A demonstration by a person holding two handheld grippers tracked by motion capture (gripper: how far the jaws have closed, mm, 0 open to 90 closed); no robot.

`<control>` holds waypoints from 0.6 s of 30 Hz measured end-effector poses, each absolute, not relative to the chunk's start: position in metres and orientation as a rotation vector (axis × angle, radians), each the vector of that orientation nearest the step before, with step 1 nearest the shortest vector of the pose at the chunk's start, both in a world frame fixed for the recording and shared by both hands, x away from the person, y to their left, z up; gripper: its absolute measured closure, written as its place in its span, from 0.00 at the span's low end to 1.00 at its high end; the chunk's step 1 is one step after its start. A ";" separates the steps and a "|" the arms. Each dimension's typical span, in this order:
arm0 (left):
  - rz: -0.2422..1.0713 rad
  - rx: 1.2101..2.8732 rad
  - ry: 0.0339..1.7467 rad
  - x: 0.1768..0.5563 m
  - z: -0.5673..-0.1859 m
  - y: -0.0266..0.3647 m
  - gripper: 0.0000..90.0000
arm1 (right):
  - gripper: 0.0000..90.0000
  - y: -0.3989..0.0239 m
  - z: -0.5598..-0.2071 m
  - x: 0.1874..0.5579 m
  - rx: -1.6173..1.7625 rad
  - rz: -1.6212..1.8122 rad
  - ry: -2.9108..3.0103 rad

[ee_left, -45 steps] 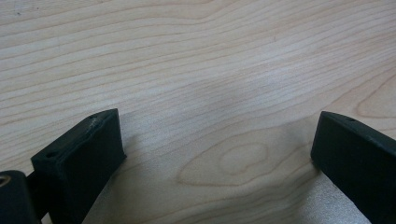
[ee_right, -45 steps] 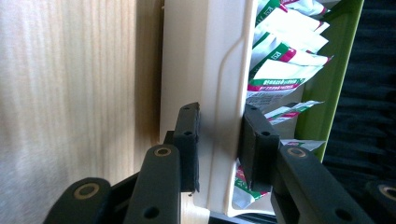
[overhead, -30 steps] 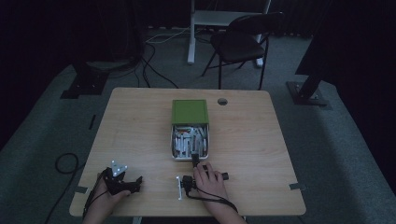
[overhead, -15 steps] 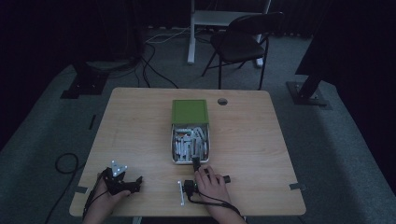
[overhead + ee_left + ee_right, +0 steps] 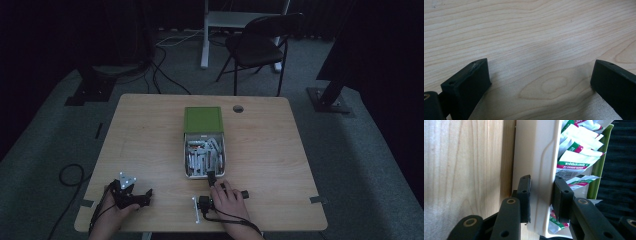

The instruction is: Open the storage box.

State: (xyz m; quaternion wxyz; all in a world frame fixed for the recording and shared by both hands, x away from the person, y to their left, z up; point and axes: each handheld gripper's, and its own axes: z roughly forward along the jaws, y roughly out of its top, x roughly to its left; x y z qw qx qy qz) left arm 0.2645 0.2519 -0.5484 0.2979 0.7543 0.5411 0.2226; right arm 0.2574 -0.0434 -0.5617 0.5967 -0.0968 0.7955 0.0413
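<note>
My right gripper (image 5: 541, 200) had slid up and clamped the sachet tray's (image 5: 534, 157) near wall, probably for pulling; left gripper (image 5: 539, 82) stayed apart on the counter (image 5: 529, 30).

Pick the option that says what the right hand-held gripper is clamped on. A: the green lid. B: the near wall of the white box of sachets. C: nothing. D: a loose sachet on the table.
B: in the right gripper view the right hand-held gripper has one jaw outside and one inside the white box wall, pads pressing it.

A dark folding chair (image 5: 260, 45) stands beyond the wooden table (image 5: 150, 135), cables (image 5: 160, 60) trailing nearby.
</note>
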 end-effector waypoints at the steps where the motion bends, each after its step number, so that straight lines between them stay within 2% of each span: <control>1: 0.591 2.004 1.438 0.264 -0.548 0.252 0.03 | 0.79 -0.043 -0.562 0.257 -0.226 0.096 1.846; 18: 0.592 2.003 1.438 0.264 -0.548 0.252 0.03 | 0.79 -0.043 -0.561 0.250 -0.220 0.108 1.853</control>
